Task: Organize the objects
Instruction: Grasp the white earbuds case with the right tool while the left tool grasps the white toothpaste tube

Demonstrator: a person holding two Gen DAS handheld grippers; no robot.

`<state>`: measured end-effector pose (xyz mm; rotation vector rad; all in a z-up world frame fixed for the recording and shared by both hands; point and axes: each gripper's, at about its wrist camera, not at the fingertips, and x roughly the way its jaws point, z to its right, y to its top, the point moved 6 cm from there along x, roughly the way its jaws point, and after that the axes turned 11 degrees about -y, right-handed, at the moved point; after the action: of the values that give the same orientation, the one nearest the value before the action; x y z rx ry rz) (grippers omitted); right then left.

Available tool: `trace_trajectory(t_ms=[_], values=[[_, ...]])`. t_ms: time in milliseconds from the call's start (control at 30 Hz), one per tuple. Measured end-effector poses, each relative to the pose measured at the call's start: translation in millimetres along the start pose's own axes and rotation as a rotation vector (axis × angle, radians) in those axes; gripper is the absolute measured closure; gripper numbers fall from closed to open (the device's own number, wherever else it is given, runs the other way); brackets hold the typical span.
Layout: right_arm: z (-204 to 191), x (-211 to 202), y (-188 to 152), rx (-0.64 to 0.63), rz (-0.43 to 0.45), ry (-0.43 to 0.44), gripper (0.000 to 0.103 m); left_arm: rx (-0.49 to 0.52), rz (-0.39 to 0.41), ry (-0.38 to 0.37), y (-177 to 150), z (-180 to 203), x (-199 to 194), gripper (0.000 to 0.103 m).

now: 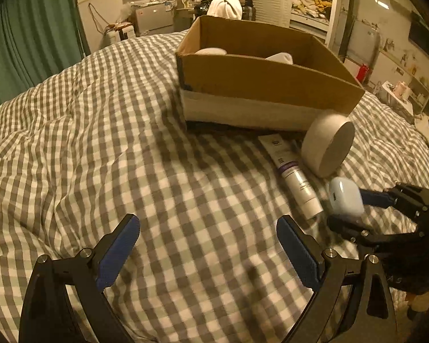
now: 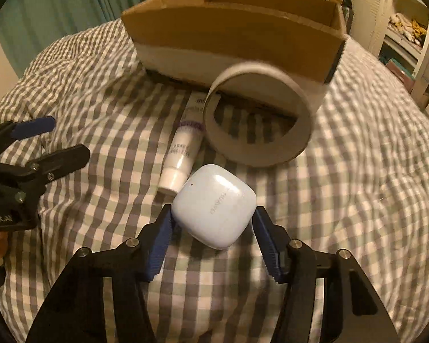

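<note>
Behind tape roll, half-hidden tube

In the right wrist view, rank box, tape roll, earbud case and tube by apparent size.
1. box
2. tape roll
3. earbud case, nearest the camera, so enlarged
4. tube, partly hidden; close to the case, unsure

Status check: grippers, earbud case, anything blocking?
Right gripper closing around earbud case. Left gripper open, empty. Tape roll stands before box.
</note>
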<state>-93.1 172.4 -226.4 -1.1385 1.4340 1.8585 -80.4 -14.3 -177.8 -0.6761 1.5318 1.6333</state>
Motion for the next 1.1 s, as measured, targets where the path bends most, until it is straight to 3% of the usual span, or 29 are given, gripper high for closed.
trace_trajectory(t_ms=[100,300,433,533,600,633,733,767,900,933,1100], values=[[15,-7,6,-0.007,0.014,-0.056,0.047,0.014,-0.001,-0.015,9,12,8,0.004],[74,-2,8,0.020,-0.019,-0.248,0.047,0.051,0.016,-0.059,31,43,37,0.004],[87,6,5,0.079,-0.043,-0.210,0.047,0.064,0.005,-0.076,35,57,59,0.004],[84,5,7,0.083,-0.034,-0.196,0.044,0.068,-0.017,-0.080,32,59,71,0.018],[84,3,9,0.093,-0.023,-0.186,0.040,0.065,-0.041,-0.094,28,59,79,0.035],[81,5,11,0.097,-0.020,-0.181,0.039,0.070,-0.042,-0.093,28,59,81,0.037],[76,10,16,0.106,-0.016,-0.179,0.039,0.088,-0.033,-0.117,30,63,83,0.067],[75,13,16,0.104,-0.021,-0.183,0.039,0.091,-0.038,-0.132,29,64,83,0.072],[83,24,9,0.106,-0.066,-0.191,0.040,0.087,-0.047,-0.159,25,66,80,0.077],[84,24,9,0.112,-0.066,-0.185,0.046,0.079,-0.050,-0.164,24,64,78,0.077],[82,11,15,0.108,-0.019,-0.175,0.048,0.056,-0.047,-0.173,18,56,59,0.077]])
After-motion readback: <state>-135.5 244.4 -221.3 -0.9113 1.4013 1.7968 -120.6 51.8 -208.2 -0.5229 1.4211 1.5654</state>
